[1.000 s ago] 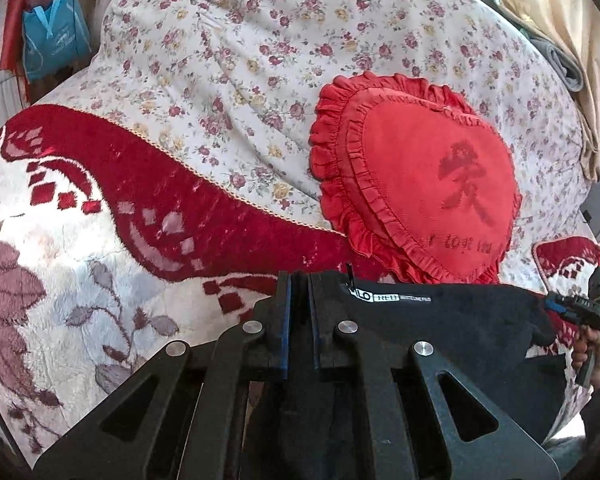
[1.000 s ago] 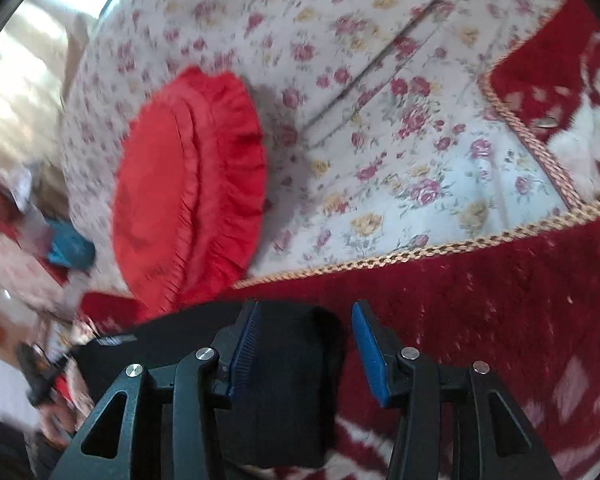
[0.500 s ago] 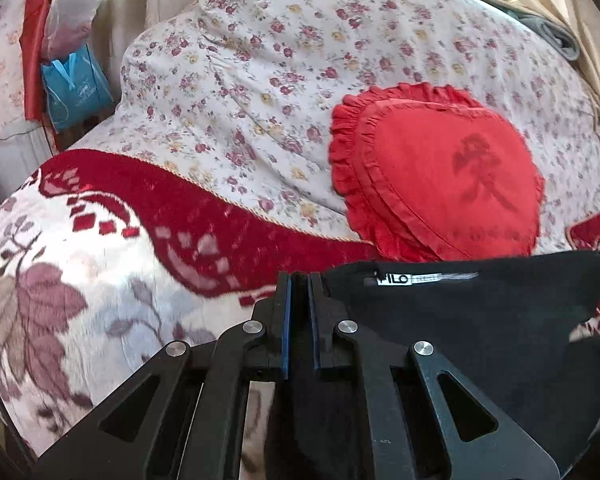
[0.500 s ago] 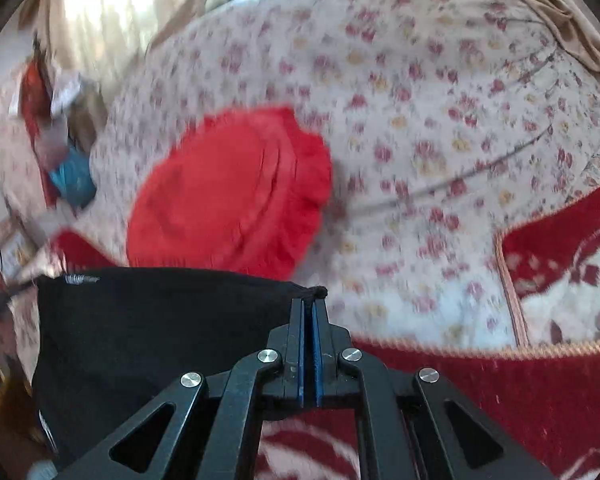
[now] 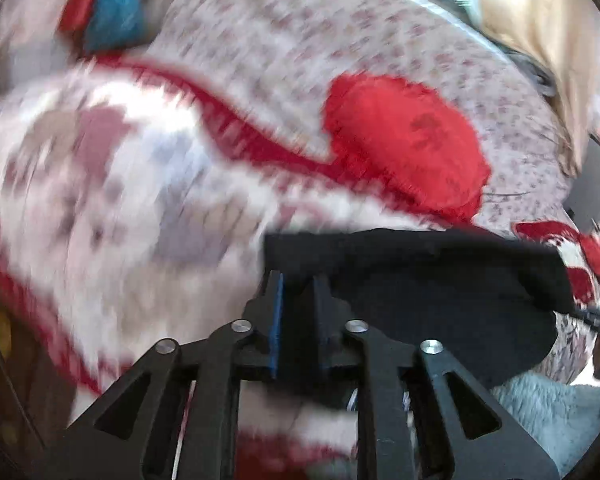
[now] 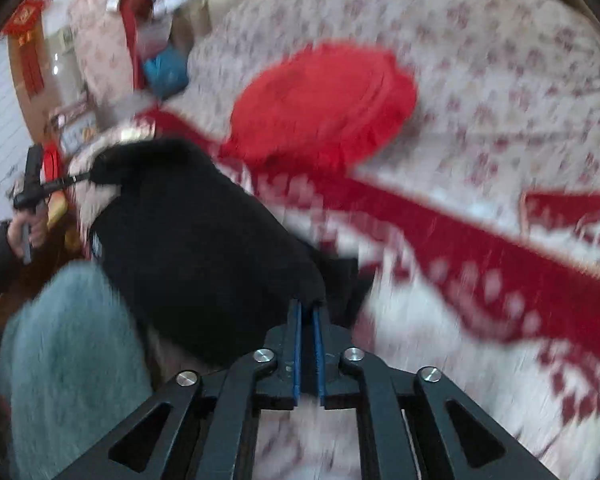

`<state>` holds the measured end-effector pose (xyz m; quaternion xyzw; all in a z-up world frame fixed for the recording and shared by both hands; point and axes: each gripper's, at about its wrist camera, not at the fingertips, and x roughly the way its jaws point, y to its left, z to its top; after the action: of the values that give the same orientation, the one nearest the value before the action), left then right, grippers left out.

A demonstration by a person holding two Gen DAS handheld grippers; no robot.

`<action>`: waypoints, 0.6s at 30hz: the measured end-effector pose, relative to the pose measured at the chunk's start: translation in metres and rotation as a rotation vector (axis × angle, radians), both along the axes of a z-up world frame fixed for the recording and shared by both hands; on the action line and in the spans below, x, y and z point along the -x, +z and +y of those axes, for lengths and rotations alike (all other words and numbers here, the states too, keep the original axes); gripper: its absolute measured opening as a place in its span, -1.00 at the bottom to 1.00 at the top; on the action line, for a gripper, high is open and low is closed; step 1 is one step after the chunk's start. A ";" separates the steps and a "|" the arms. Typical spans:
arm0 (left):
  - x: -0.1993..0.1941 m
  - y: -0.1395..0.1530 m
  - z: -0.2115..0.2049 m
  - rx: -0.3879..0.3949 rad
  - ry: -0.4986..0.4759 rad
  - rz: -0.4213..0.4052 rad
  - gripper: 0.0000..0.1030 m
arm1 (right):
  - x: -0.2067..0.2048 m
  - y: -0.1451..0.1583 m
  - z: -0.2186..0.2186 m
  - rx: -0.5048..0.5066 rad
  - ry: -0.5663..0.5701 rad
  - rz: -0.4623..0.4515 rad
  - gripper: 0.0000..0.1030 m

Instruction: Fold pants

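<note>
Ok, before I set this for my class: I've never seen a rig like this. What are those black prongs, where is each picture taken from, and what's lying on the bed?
There is no robot here. A person holds a two-finger gripper in each hand, and each gripper has a wide-angle camera looking along its fingers. The black prongs at the bottom are those fingers. One picture is from the left gripper, the other from the right gripper. Both are blurred by movement. Each gripper pinches an edge of the black pants, which stretch between them. Both pairs of jaws have just eased open slightly, with cloth between them. At the far left of the right view, a hand holds the other gripper. Beneath lie a floral cover, a red and white blanket and a red cushion.
</note>
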<state>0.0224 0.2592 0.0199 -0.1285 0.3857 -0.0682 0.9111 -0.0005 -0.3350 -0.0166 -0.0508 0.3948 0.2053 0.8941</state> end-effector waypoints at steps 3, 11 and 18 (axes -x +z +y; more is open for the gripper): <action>0.015 -0.028 0.018 0.144 0.079 0.131 -0.64 | 0.004 -0.002 -0.004 0.016 -0.026 0.019 -0.70; 0.039 -0.055 0.020 0.457 0.145 0.213 -0.46 | 0.002 0.030 -0.017 -0.031 -0.189 -0.105 -0.56; 0.019 -0.077 0.017 0.729 0.150 0.276 -0.46 | 0.005 0.045 -0.024 -0.092 -0.306 -0.144 -0.54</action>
<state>0.0038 0.2764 -0.0571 -0.4794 0.4445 -0.1160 0.7477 -0.0057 -0.3590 0.0287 0.0363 0.3232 0.0805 0.9422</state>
